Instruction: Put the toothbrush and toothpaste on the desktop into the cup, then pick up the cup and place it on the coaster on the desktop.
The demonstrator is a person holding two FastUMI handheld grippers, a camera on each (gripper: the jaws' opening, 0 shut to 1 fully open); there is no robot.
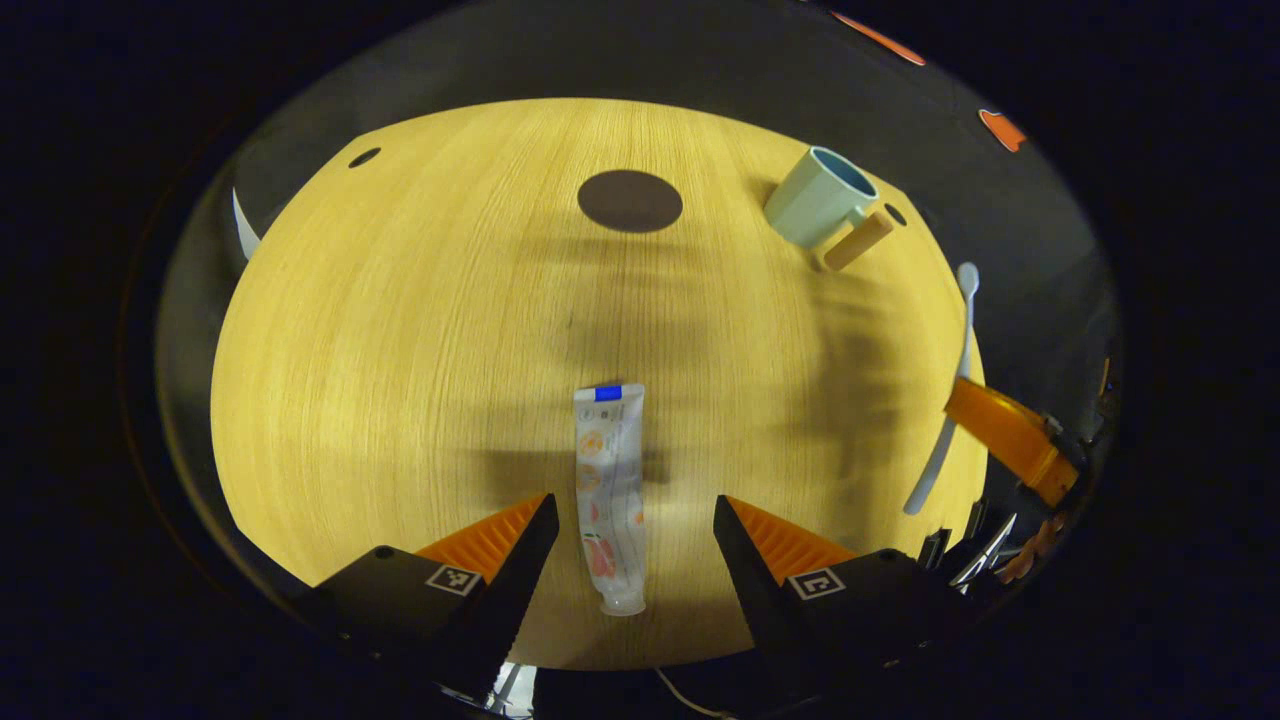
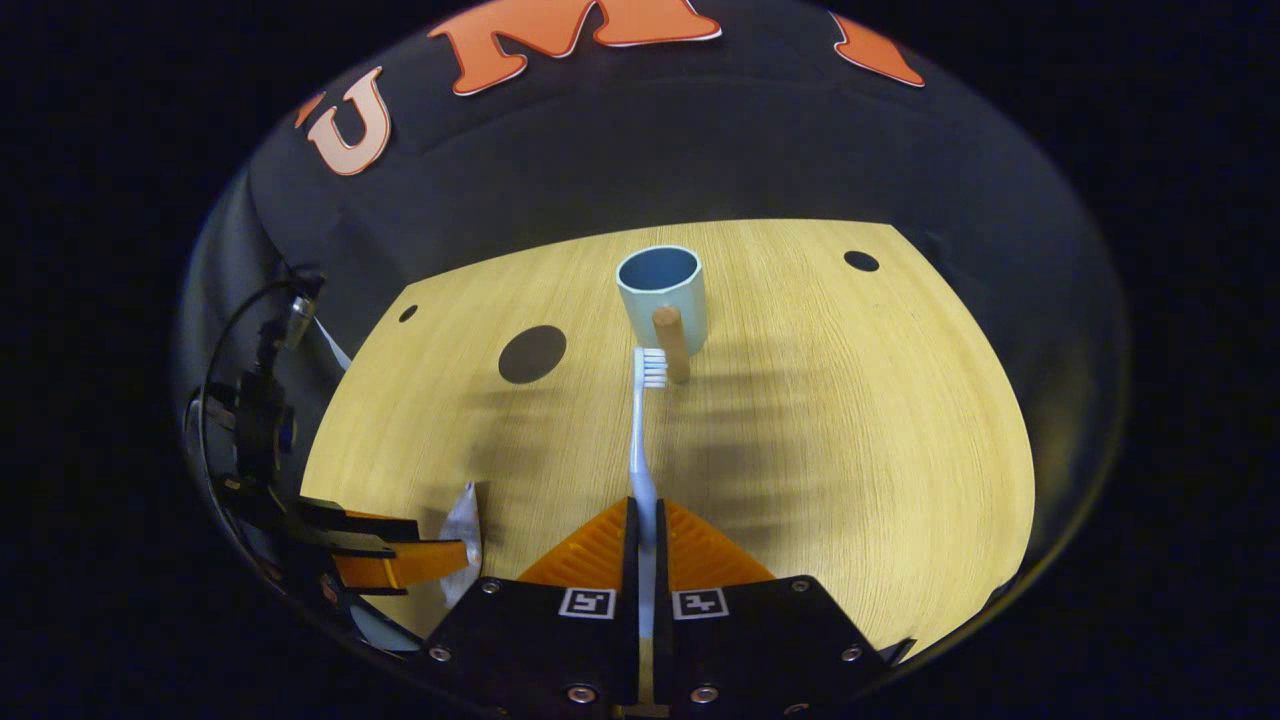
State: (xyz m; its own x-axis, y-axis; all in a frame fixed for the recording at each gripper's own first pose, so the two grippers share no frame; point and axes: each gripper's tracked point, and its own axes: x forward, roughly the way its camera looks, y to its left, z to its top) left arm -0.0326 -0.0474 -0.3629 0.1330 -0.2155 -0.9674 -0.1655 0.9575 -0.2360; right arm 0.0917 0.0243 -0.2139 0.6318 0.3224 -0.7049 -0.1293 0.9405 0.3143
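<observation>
Left gripper (image 1: 635,520): fingers spread wide, straddling the toothpaste tube (image 1: 610,497) lying flat on the wooden table (image 1: 400,350); clear gap on both sides, no contact visible. The tube lies lengthwise between the fingers, cap end toward the camera, crimped end away. Right gripper (image 2: 643,540): fingers closed narrow on the toothbrush (image 2: 643,440) handle, both pressing on it; the brush points forward with bristle head out ahead, near the cup (image 2: 662,298) and its wooden handle. Can't tell whether the head touches the cup handle or only overlaps it in this view. The lower end of the toothbrush handle is hidden between the right gripper's fingers. Cup is pale blue-green, upright on the table, open top visible. Dark round coaster (image 2: 532,353) lies flat on the table to the cup's left in the right gripper view, apart from it. In the left gripper view the right gripper shows at the right edge, gripping the toothbrush mid-handle and partly cut off. In the right gripper view the left gripper sits at lower left, with one end of the tube just visible beside it.
</observation>
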